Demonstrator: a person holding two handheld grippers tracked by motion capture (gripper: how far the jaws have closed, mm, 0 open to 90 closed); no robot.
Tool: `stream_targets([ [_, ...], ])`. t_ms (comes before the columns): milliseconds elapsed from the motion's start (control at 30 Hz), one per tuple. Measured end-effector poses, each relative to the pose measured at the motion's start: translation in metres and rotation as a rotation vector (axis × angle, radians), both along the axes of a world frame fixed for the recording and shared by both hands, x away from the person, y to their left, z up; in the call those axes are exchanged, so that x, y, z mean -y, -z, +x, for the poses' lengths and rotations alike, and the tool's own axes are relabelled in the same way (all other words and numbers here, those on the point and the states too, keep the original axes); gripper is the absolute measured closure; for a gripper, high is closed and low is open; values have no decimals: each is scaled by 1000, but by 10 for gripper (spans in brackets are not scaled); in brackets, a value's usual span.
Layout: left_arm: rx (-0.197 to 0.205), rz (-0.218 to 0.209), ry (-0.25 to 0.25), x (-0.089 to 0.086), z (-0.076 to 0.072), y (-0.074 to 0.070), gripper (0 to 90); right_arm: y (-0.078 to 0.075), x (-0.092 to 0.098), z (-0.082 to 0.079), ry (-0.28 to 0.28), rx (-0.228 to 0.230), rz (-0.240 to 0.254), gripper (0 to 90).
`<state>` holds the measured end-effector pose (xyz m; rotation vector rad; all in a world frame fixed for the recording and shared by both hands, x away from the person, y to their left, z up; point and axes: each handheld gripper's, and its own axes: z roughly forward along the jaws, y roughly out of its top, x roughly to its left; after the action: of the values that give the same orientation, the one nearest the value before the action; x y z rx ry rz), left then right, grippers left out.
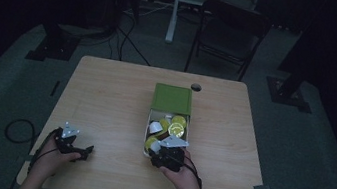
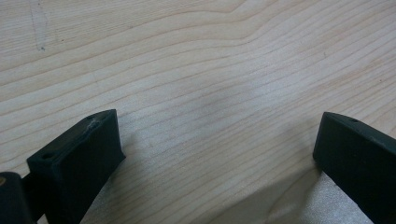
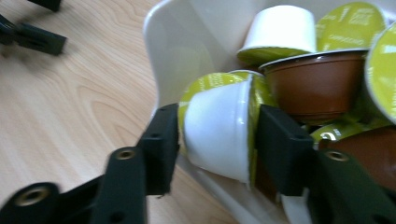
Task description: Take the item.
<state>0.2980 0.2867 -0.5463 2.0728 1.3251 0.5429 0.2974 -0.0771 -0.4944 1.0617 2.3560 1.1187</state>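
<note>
Pinching a white capsule with the right claw at the tray's near corner; light, thin-walled, slick, best held across body. Left claw spread over desk.

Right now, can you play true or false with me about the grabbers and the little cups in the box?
1. The right gripper squeezes a white capsule. True.
2. The left gripper holds a capsule too. False: its jaws stand open over bare table.
3. The box has a green lid. True.
4. All the capsules are white. False: a brown capsule lies there too.
5. The held capsule lies out on the table. False: it is at the box's near end.
</note>
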Motion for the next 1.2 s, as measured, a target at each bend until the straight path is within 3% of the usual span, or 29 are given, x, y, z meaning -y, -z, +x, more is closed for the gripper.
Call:
stream_targets([
  [633,0,0,0,0,0,0,13,-12,5,-3,-12,38,35,565],
  [1200,0,0,0,0,0,0,14,-42,21,-7,-18,79,106,565],
])
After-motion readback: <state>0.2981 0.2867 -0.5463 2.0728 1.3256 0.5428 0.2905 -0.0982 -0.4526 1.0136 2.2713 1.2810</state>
